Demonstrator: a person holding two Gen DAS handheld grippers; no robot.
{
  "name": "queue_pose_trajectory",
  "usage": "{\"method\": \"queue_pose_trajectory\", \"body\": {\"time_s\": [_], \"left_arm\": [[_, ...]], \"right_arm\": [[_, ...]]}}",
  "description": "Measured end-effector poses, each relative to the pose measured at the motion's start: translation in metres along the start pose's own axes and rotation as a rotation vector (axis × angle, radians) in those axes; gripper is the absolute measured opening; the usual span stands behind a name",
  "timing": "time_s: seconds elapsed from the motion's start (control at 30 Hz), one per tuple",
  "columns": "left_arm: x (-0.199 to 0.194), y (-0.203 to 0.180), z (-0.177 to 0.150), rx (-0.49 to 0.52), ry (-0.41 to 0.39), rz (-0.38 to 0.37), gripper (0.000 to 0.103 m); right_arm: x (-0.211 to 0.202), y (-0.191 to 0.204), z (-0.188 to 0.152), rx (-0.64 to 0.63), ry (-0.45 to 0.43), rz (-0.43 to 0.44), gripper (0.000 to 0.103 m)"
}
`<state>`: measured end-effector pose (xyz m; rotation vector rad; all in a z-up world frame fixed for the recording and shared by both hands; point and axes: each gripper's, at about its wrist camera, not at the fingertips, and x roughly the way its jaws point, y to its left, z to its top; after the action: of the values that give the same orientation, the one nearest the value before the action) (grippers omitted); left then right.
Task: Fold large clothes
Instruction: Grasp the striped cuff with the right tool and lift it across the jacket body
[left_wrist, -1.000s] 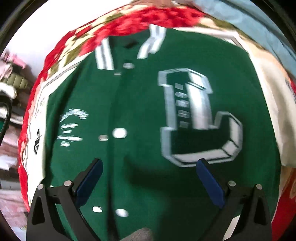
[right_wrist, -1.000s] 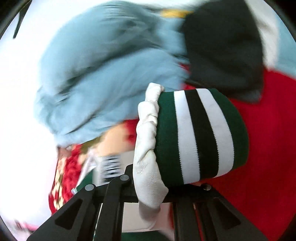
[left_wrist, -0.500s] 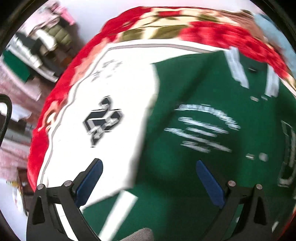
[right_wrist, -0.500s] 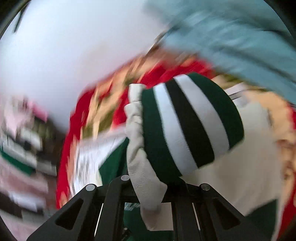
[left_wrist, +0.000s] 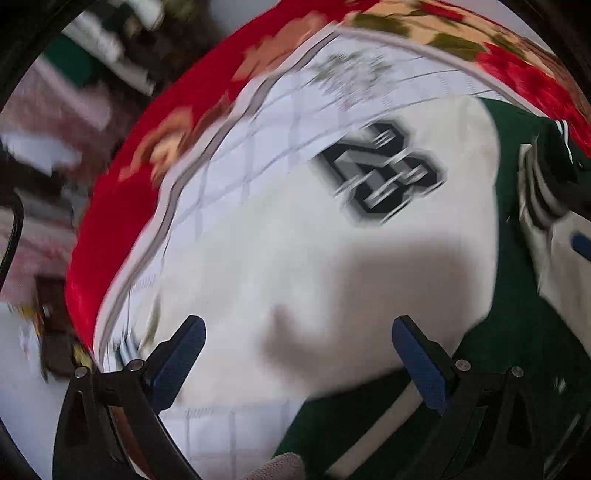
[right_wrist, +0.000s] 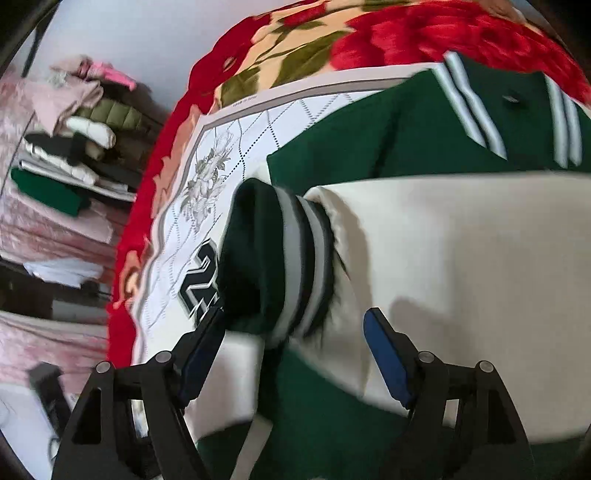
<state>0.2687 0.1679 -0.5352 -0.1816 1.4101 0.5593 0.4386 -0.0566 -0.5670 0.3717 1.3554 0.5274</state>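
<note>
A green varsity jacket (right_wrist: 369, 147) with white sleeves lies face up on a bed. Its white sleeve with the black number patch (left_wrist: 384, 173) fills the left wrist view. My left gripper (left_wrist: 295, 350) is open and empty just above that sleeve. In the right wrist view the other white sleeve (right_wrist: 461, 236) lies folded across the green body, its striped green cuff (right_wrist: 280, 258) just ahead of my fingers. My right gripper (right_wrist: 291, 350) is open, with the cuff lying loose between the jaws. The right gripper's blue pad also shows in the left wrist view (left_wrist: 581, 245).
The jacket lies on a white quilted sheet (right_wrist: 229, 147) over a red floral blanket (right_wrist: 369, 37). The bed's edge runs down the left. Beyond it stands a pile of folded clothes (right_wrist: 74, 147) on pink fabric.
My right gripper carried the striped cuff across the jacket, laid the sleeve over the green body and opened. My left gripper swung left from the jacket's chest to the numbered white sleeve, still open.
</note>
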Motion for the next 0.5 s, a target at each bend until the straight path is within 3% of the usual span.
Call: {"method": "queue_pose_trajectory", "body": {"time_s": [0.17,0.33,0.43,0.5], "left_arm": [[0.028,0.079,-0.043,-0.271,0.220,-0.212,0.103],[0.087,0.142,-0.093,-0.671,0.377,-0.524,0.102],[0.114,0.161,-0.102,-0.864,0.360,-0.626,0.101],[0.123,0.174,-0.096,-0.948,0.294,-0.609,0.101]], "right_arm": [[-0.028,-0.019,-0.041,0.140,0.017,-0.053,0.079],[-0.035,-0.027,-0.073,0.178,0.006,-0.125,0.079],[-0.034,-0.035,-0.086,0.267,-0.018,-0.118,0.079],[-0.025,-0.031,-0.085,0.290,-0.031,-0.136,0.079]]}}
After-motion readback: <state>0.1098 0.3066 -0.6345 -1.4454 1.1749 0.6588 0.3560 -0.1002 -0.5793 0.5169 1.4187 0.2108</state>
